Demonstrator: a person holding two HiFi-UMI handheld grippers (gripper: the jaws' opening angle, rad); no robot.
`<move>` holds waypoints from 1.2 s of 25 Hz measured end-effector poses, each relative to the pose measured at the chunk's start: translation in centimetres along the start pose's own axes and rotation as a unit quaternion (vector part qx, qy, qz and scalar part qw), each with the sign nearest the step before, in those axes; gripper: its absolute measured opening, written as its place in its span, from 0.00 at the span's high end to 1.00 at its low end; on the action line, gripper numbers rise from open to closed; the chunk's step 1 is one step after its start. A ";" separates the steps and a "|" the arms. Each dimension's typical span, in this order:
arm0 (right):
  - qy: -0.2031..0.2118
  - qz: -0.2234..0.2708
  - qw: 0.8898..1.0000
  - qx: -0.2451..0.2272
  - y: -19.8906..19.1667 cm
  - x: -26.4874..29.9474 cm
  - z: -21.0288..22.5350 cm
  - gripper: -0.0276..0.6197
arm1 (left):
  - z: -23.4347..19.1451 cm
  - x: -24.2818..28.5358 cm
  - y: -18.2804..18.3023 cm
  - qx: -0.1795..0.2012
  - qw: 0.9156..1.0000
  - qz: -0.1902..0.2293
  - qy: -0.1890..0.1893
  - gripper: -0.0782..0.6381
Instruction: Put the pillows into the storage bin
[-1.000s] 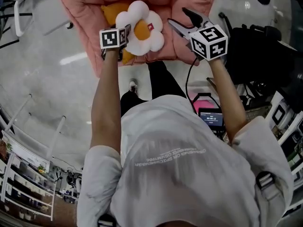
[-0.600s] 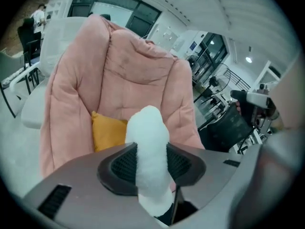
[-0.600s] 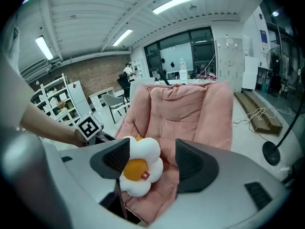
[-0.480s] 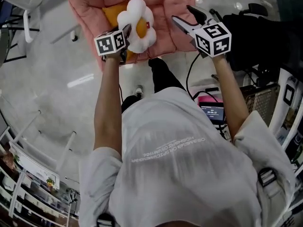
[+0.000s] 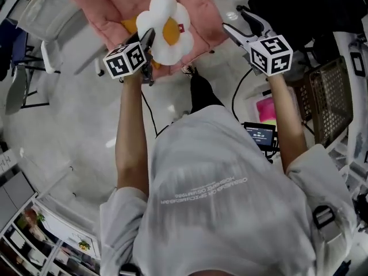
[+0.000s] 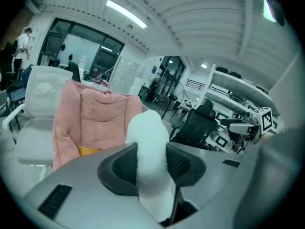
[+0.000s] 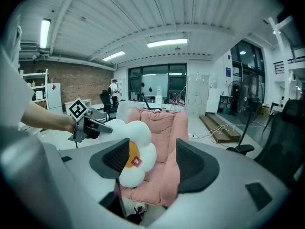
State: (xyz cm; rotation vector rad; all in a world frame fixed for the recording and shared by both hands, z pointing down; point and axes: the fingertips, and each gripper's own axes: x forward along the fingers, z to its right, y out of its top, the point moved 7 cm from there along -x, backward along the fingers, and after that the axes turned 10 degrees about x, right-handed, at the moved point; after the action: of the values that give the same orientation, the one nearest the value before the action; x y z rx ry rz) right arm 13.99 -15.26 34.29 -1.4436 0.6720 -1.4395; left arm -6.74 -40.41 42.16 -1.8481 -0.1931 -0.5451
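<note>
Flower pillow point(image 5: 167, 30), now higher, in grip of left tool point(image 5: 148, 42)

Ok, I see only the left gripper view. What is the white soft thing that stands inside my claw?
Observer: It is a flower pillow with white petals and an orange centre. The left claw has just been closing and now pinches one petal at the pillow's edge.
Operator: And the right claw, does it hold something?
Observer: No. The right claw stands open and empty; the pillow only shows beyond it.
</note>
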 end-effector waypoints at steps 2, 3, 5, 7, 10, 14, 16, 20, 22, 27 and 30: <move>-0.015 0.016 1.000 0.015 -0.8 -3.6 -1.1 0.46 | 2.1 -2.3 0.5 0.023 1.000 0.010 -0.016 0.66; -0.028 0.021 0.999 0.024 -1.5 -5.7 -1.6 0.46 | 3.4 -3.2 0.6 0.037 0.999 0.015 -0.029 0.66; -0.063 0.027 0.997 0.038 -3.4 -9.9 -2.4 0.46 | 6.4 -4.1 0.8 0.060 0.996 0.023 -0.065 0.66; -0.100 0.026 0.994 0.045 -5.4 -13.9 -3.3 0.46 | 9.4 -4.4 0.5 0.068 0.992 0.028 -0.105 0.66; -0.139 0.014 0.988 0.058 -8.4 -19.3 -4.3 0.46 | 14.0 -4.2 -0.7 0.071 0.984 0.018 -0.161 0.66; -0.207 0.004 0.973 0.102 -13.5 -28.2 -3.2 0.46 | 23.0 -2.0 -2.8 0.093 0.964 -0.011 -0.247 0.66; -0.257 0.001 0.957 0.137 -17.1 -33.4 -2.9 0.46 | 28.4 -0.7 -4.3 0.114 0.948 -0.037 -0.296 0.66; -0.345 0.007 0.916 0.206 -24.8 -44.0 -2.1 0.46 | 39.4 1.4 -8.4 0.158 0.912 -0.090 -0.368 0.66; -0.370 0.010 0.899 0.233 -28.4 -48.6 -1.5 0.46 | 44.5 2.0 -10.8 0.177 0.898 -0.112 -0.388 0.66; -0.410 0.011 0.863 0.296 -37.5 -58.5 -0.4 0.46 | 56.5 3.3 -18.6 0.203 0.870 -0.174 -0.415 0.66; -0.427 0.014 0.842 0.329 -42.8 -63.3 0.6 0.46 | 63.2 3.9 -24.0 0.213 0.856 -0.206 -0.423 0.66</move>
State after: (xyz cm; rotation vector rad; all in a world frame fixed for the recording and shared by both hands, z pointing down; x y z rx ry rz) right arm -5.36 57.87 44.97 -1.3006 -0.3487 -0.7233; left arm 4.42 26.11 48.58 -1.4863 -1.2253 0.0818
